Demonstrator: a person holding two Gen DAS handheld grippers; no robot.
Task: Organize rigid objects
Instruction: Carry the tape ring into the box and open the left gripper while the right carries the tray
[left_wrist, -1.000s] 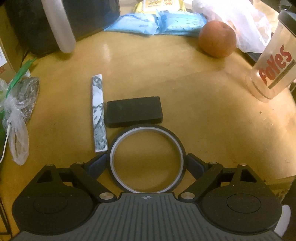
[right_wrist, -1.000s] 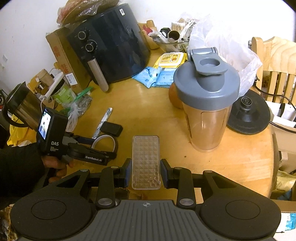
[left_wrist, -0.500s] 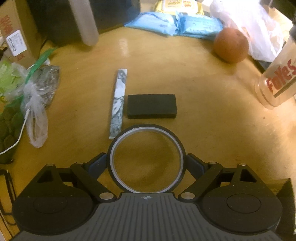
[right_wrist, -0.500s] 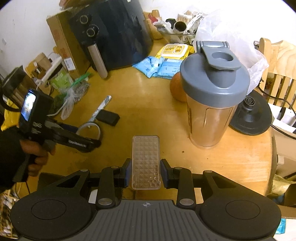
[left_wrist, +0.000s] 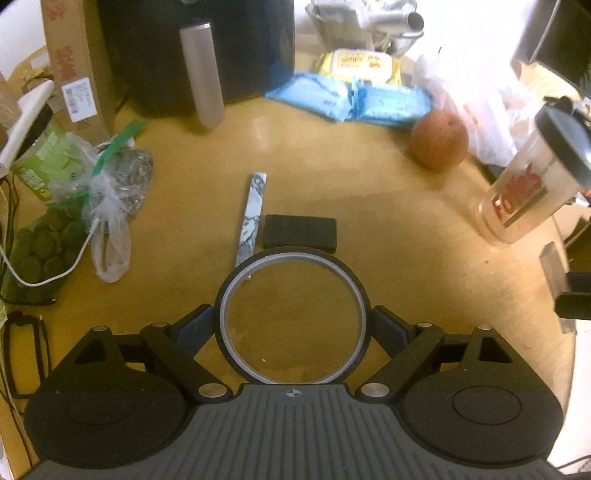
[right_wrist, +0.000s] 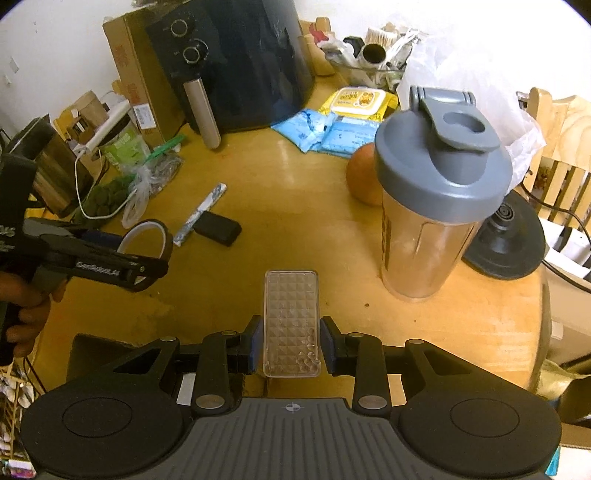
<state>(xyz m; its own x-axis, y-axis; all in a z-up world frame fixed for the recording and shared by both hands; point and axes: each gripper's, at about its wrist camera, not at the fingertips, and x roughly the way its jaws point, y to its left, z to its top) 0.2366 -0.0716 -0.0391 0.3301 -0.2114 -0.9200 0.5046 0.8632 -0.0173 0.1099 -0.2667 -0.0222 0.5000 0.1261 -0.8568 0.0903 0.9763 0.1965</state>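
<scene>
My left gripper (left_wrist: 291, 328) is shut on a dark tape ring (left_wrist: 291, 254), its jaws standing wide with a pad pressed on each side of the ring. It hangs above the wooden table (left_wrist: 388, 229). Just beyond the ring lie a marbled white stick (left_wrist: 252, 218) and a black rectangular block (left_wrist: 300, 234), side by side on the table. My right gripper (right_wrist: 291, 343) is shut on a clear, bumpy plastic box (right_wrist: 291, 321), held over the table's near edge. In the right wrist view, the left gripper (right_wrist: 147, 243) carries the ring (right_wrist: 162, 230) near the stick (right_wrist: 201, 212) and block (right_wrist: 218, 229).
A grey-lidded shaker bottle (right_wrist: 436, 229) stands at the right, with an orange fruit (right_wrist: 364, 184) behind it. At the back are a black air fryer (right_wrist: 236, 62) and blue packets (right_wrist: 325, 129). Plastic bags (left_wrist: 74, 184) crowd the left edge. A black round base (right_wrist: 506, 236) sits far right.
My left gripper has risen with the tape ring, so the stick and block look smaller and farther off. The right gripper has barely moved, still gripping the clear box.
</scene>
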